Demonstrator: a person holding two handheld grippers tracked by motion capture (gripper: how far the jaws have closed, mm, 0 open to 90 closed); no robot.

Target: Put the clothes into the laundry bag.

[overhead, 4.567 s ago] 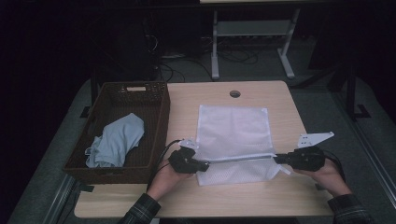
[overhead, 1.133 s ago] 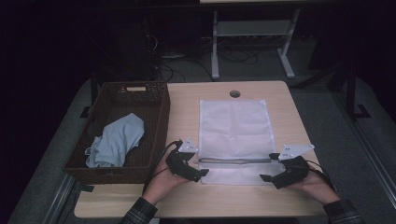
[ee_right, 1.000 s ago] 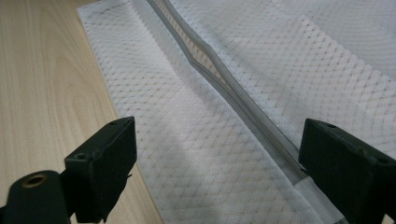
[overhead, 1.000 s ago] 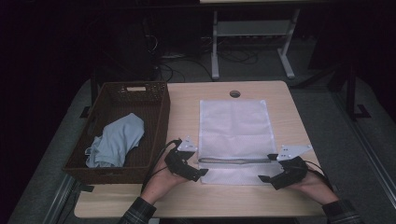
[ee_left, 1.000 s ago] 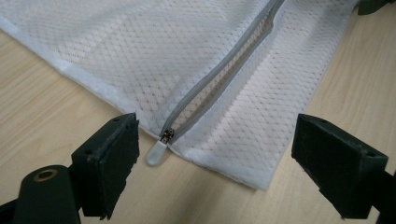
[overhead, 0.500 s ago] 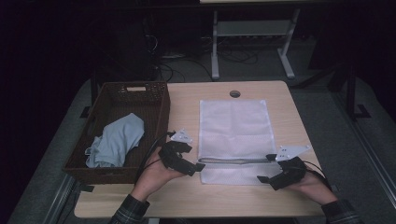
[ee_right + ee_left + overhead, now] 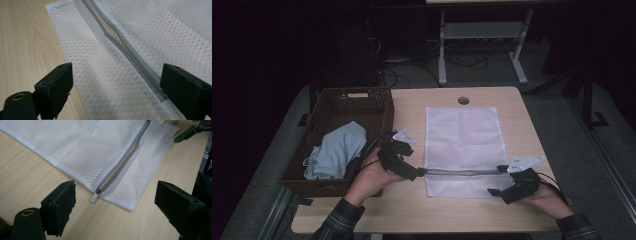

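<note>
We see 1 mesh bag [image 7: 463,145] with 1 zipper [image 7: 119,165], 1 basket [image 7: 377,107] holding 1 cloth [image 7: 337,150]; our 2 grippers, left gripper [image 7: 113,205] and right gripper [image 7: 116,87], gape wide, holding nothing.

The left gripper [image 7: 419,172] now sits lifted and angled at the zipper's [image 7: 462,171] left end, its fingers parted around the zipper pull [image 7: 94,197]. The mesh laundry bag [image 7: 463,135], earlier held taut by both grippers, now lies released and flat, nearer the desk's [image 7: 412,210] front edge.
</note>
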